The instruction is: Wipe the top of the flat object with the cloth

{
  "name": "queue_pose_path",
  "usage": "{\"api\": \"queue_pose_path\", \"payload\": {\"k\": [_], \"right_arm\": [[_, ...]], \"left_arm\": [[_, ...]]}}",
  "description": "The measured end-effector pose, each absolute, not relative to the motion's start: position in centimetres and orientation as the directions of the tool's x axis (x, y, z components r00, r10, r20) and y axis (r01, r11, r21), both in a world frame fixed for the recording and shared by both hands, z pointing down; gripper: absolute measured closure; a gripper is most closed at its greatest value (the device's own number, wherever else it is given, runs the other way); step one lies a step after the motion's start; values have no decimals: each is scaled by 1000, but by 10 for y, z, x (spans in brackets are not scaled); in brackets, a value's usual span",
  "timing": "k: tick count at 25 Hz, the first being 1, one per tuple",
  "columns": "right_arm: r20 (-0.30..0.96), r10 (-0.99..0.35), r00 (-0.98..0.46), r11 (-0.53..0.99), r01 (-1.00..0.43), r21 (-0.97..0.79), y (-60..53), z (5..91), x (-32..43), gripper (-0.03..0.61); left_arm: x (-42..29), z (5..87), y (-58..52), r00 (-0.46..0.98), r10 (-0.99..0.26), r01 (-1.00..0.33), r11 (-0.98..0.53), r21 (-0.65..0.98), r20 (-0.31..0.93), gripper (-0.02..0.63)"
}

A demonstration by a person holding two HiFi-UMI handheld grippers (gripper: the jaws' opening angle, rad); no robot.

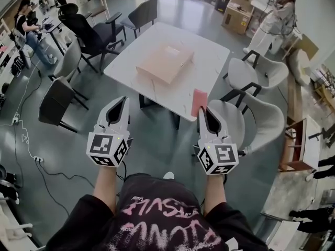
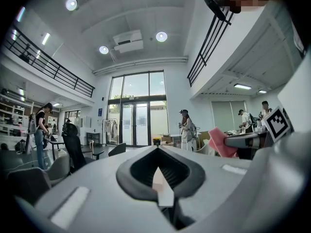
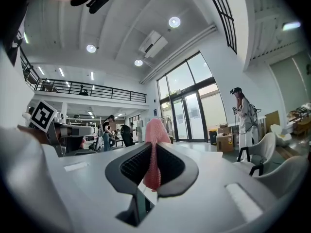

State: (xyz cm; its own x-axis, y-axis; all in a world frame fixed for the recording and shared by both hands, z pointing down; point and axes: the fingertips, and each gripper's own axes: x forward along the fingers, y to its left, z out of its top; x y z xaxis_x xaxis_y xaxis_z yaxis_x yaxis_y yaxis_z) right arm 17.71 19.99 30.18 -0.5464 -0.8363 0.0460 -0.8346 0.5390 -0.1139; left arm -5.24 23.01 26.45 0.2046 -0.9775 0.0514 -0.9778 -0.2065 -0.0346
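Above a black printed shirt, the right gripper is pinching a nubbly pink cloth, the left gripper is keeping its jaws together and empty, and a flat tan cardboard box is lying mid-table.

white left tongs and right tongs; black shirt, pink lettering.

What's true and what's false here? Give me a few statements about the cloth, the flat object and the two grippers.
1. The right gripper is shut on the cloth. True.
2. The cloth is pressed on the flat object. False: it is held in the air, short of the table.
3. The left gripper holds a second cloth. False: its jaws are together with no cloth in them.
4. The flat object lies on the table. True.
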Motion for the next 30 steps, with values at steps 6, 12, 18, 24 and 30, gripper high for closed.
{"api": "queue_pose_path", "payload": {"k": [6,12,18,24,30], "right_arm": [[48,-830,-556,548,-828,-120,193,304,180,538],[42,-826,-561,552,-823,-135,191,305,183,537],[33,-825,-563,555,-821,-134,188,304,183,537],[35,-824,-565,558,-821,-121,184,301,179,537],[43,-830,-556,549,-827,-121,176,304,178,537]], "left_arm": [[-45,267,224,206,-976,-977,-209,-46,66,614],[-43,267,224,201,-978,-978,-204,-46,58,614],[-46,270,223,192,-980,-980,-194,-48,60,614],[-50,265,217,192,-981,-980,-193,-39,39,614],[-54,267,208,195,-980,-980,-196,-30,38,614]]}}
